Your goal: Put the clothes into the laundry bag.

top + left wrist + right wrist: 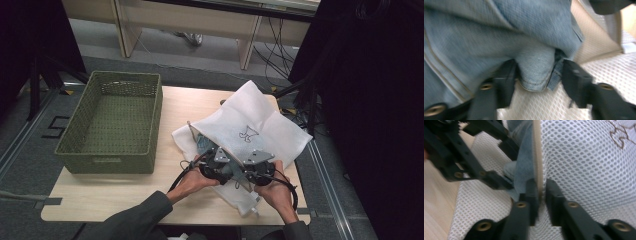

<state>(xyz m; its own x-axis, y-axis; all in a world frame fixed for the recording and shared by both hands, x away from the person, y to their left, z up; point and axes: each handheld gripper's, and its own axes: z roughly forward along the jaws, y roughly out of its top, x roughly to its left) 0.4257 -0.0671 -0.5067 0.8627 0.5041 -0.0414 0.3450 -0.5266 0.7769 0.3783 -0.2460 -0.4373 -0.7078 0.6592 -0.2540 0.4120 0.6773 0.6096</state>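
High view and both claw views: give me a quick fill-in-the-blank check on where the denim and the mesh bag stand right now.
1. The right claw is shut on the zipper edge of the white ____ laundry bag.
2. A fold of the blue ____ garment sits between the jaws of the left claw.
3. The green woven basket stands to the ____ of the bag in the high view.
4. The basket holds ____.

Missing words: mesh; denim; left; nothing
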